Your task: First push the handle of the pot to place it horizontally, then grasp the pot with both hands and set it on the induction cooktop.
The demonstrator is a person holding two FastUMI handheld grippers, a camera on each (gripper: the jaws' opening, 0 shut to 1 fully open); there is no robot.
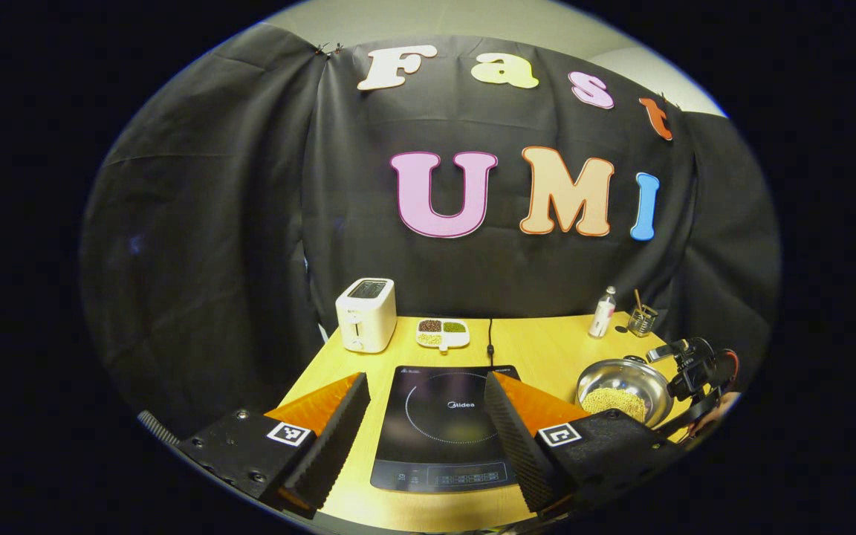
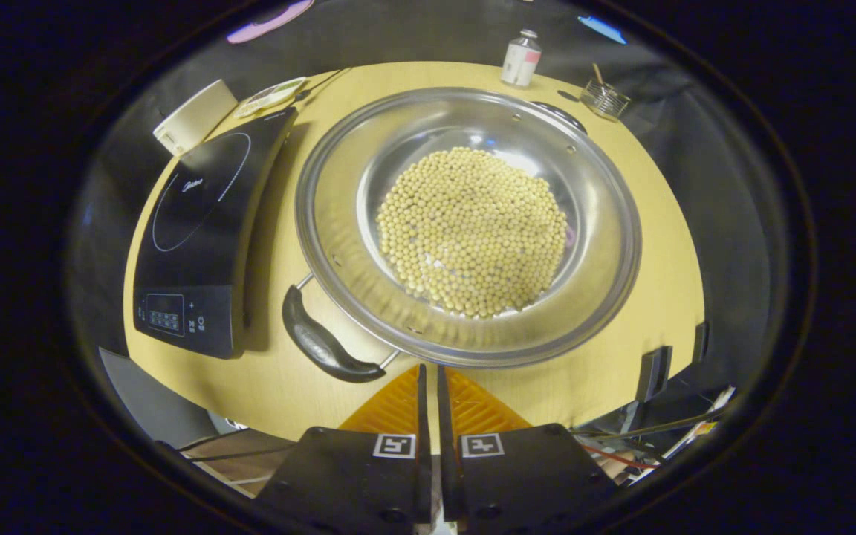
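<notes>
Wooden table (image 2: pixel 264 379) across both views. Cooktop (image 2: pixel 198 223) at left of the right gripper view, bare. Pot (image 2: pixel 465 223) of beans (image 2: pixel 472 227) filling centre there, beside the cooktop on the table, handle (image 2: pixel 320 342) at lower left. Left gripper (image 1: pixel 428 416) at bottom, spread wide, empty, over the cooktop. Right gripper (image 2: pixel 429 394) at bottom centre, fingers nearly together, probably gripping nothing, just short of the rim.

Left claw (image 1: pixel 428 416) gapes wide; right claw (image 2: pixel 429 386) closed, empty.

Pot (image 2: pixel 465 223) right of cooktop (image 2: pixel 198 230); toaster (image 1: pixel 365 314) behind cooktop, on table (image 1: pixel 547 349).
</notes>
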